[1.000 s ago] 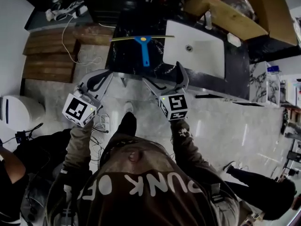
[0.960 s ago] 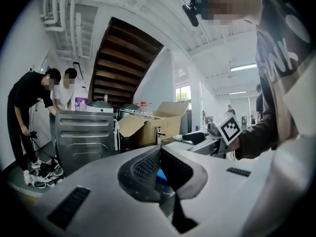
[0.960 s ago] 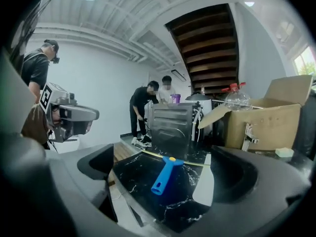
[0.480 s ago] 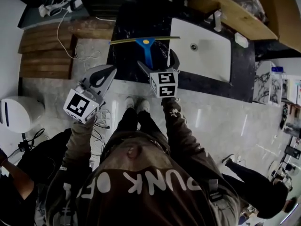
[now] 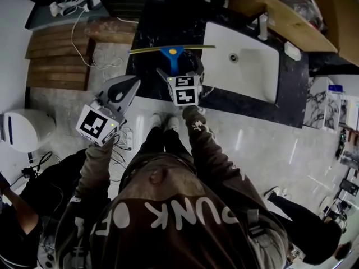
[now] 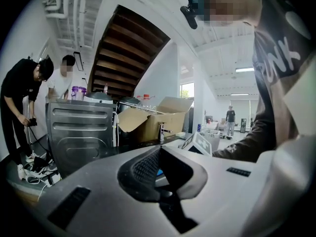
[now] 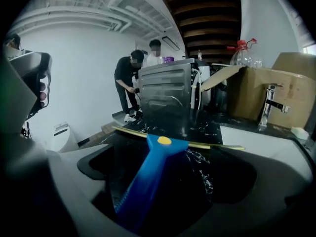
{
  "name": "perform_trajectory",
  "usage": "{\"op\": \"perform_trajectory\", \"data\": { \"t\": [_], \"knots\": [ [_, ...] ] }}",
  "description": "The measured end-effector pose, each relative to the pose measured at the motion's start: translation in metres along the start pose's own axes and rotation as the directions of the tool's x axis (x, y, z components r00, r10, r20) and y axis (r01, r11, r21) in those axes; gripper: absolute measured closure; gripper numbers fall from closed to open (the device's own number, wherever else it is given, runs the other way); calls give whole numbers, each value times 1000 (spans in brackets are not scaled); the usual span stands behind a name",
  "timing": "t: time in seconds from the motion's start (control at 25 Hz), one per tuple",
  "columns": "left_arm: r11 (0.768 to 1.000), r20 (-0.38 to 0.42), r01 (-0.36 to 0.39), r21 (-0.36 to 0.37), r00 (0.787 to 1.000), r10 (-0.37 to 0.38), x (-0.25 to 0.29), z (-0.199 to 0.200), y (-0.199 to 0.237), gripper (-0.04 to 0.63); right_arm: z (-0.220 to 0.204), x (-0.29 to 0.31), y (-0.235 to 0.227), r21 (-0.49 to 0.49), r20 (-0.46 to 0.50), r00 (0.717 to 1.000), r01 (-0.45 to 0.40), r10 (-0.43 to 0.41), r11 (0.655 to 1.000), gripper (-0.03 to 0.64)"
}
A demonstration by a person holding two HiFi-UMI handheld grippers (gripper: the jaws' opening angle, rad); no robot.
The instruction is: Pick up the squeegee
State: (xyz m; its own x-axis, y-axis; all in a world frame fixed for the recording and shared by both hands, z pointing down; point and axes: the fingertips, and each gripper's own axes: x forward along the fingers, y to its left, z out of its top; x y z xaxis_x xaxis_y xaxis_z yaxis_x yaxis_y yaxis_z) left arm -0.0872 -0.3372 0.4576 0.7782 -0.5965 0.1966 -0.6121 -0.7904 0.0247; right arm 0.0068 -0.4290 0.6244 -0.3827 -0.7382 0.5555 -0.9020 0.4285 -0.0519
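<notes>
The right hand-held gripper [image 5: 180, 70], released, straddles the blue squeegee [image 5: 171, 55] handle on the dark surface [image 5: 147, 35] beside the sink [image 5: 252, 66]; the left hand-held gripper [image 5: 132, 83] is clenched and empty.

A black marbled surface [image 5: 147, 66] carries a white sink [image 5: 224, 46] at its right end, with a faucet [image 5: 262, 26] at the sink's far rim. Beyond the faucet lies an open cardboard box [image 5: 280, 18]; a red-capped bottle [image 7: 242, 53] shows above its flap. Wooden steps [image 5: 56, 58] lie on the floor left of the surface, and a white rounded unit [image 5: 22, 130] sits nearer. Two people [image 7: 129, 80] stand beside a metal appliance [image 7: 165, 100].
</notes>
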Motion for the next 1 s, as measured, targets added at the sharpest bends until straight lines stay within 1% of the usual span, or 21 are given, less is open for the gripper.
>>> {"op": "perform_trajectory", "data": {
  "t": [0.08, 0.2, 0.32, 0.52, 0.6, 0.68, 0.72, 0.8, 0.84, 0.88, 1.0],
  "knots": [
    [1000, 0, 0, 0, 1000, 0, 2, 0, 0, 592, -3, 4, 2, 7, -31, 999, -11, 11, 1000, 40],
    [1000, -2, 0, -4, 1000, 0, 4, -2, 0, 592, -12, 10, 4, 23, -87, 996, -21, 23, 1000, 115],
    [1000, -1, -1, -6, 1000, 1, 3, -3, 0, 592, -21, 11, 9, 45, -128, 991, -32, 38, 998, 172],
    [1000, 2, -6, -8, 1000, 6, 0, -2, 2, 592, -28, 13, 8, -12, -157, 988, 11, -13, 1000, 201],
    [1000, 1, -10, -9, 1000, 10, -2, -2, 4, 592, -28, 14, 7, -15, -164, 986, 21, -23, 1000, 204],
    [1000, 2, -12, -10, 1000, 12, -3, -2, 5, 592, -27, 14, 8, -11, -169, 985, 18, -20, 1000, 224],
    [1000, 3, -12, -11, 1000, 12, -3, -2, 5, 592, -26, 14, 8, -10, -172, 985, 18, -19, 1000, 244],
    [1000, 5, -10, -12, 1000, 10, -3, -2, 4, 592, -25, 14, 8, -15, -176, 984, 22, -25, 1000, 311],
    [1000, 6, -9, -12, 1000, 9, -4, -2, 3, 592, -25, 13, 8, -19, -177, 984, 28, -31, 999, 376],
    [1000, 6, -9, -12, 1000, 9, -4, -3, 3, 592, -25, 13, 7, -21, -178, 983, 34, -37, 999, 416],
    [1000, 4, -13, -11, 1000, 13, -7, -2, 4, 592, -25, 12, 4, -10, -173, 983, 55, -55, 998, 437]
  ]
}}
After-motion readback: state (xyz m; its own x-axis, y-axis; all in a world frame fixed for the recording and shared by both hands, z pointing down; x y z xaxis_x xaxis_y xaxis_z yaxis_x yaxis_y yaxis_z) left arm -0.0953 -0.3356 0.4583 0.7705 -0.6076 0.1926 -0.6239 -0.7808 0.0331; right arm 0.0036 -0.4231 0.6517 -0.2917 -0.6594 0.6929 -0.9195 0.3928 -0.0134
